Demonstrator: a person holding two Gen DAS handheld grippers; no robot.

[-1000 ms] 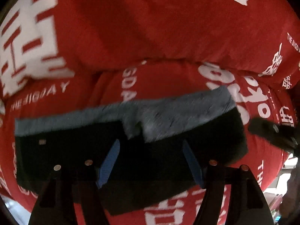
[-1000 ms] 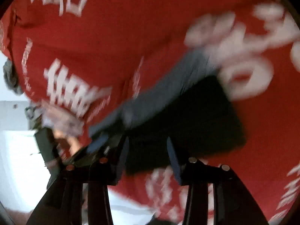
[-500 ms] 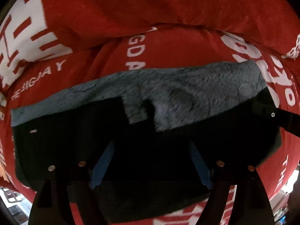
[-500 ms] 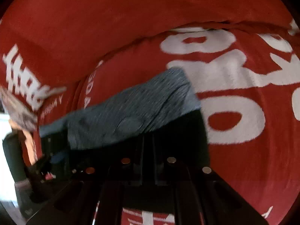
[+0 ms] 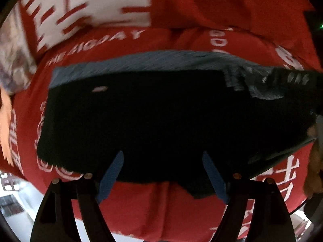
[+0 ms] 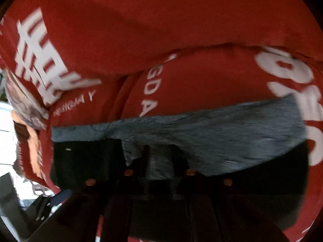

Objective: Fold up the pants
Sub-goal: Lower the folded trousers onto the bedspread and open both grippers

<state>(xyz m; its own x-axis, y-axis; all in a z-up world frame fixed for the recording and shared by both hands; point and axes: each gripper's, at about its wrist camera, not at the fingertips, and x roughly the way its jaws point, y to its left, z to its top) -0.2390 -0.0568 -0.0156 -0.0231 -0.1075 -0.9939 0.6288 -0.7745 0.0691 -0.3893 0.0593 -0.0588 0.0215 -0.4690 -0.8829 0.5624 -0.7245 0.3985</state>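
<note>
Lying partly folded on red bedding (image 5: 181, 207): dark pants (image 5: 151, 121). Left gripper (image 5: 161, 157) released; right gripper (image 6: 159, 167) pinching grey waistband (image 6: 222, 133); folds remaining.

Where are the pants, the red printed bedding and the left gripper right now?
pants (image 5: 161, 117): left wrist view, dark folded body.
red printed bedding (image 6: 161, 30): right wrist view, plain red area.
left gripper (image 5: 162, 174): left wrist view, between the open jaws.
</note>
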